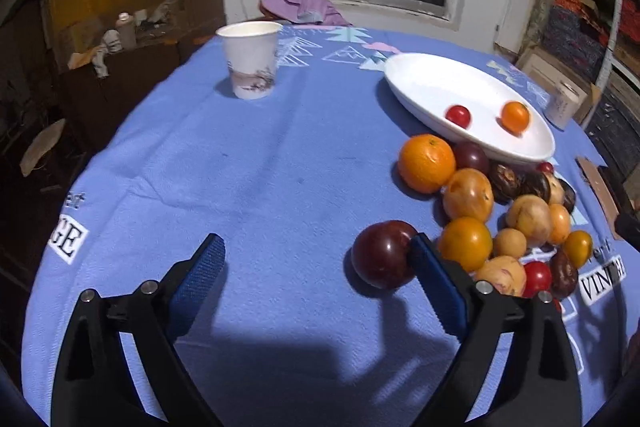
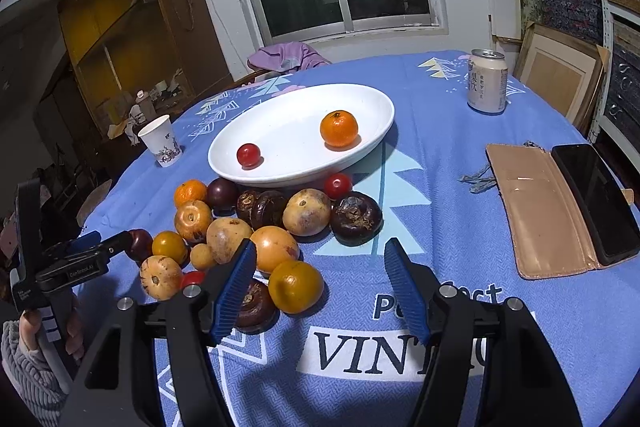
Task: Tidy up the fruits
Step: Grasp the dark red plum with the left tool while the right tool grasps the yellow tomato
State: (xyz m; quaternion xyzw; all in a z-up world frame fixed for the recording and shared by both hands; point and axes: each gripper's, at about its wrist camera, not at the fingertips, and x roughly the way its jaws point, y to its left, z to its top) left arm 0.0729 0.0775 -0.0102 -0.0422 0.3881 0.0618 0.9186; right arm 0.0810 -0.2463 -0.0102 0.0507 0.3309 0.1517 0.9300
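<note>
A white oval plate (image 1: 420,83) (image 2: 288,111) holds a cherry tomato (image 1: 458,115) (image 2: 248,155) and a small orange (image 1: 515,116) (image 2: 339,128). A pile of fruit (image 2: 256,227) lies in front of it on the blue cloth. My left gripper (image 1: 316,253) is open; a dark red plum (image 1: 380,254) lies between its fingers, against the right finger (image 1: 432,271). It also shows in the right wrist view (image 2: 92,247). My right gripper (image 2: 320,271) is open and empty, its left finger (image 2: 236,283) beside a yellow-orange fruit (image 2: 296,286).
A paper cup (image 1: 250,59) (image 2: 160,141) stands at the far left. A drink can (image 2: 487,81) stands at the far right. A tan wallet case with a phone (image 2: 560,207) lies at the right. A purple cloth (image 2: 286,57) hangs at the table's far edge.
</note>
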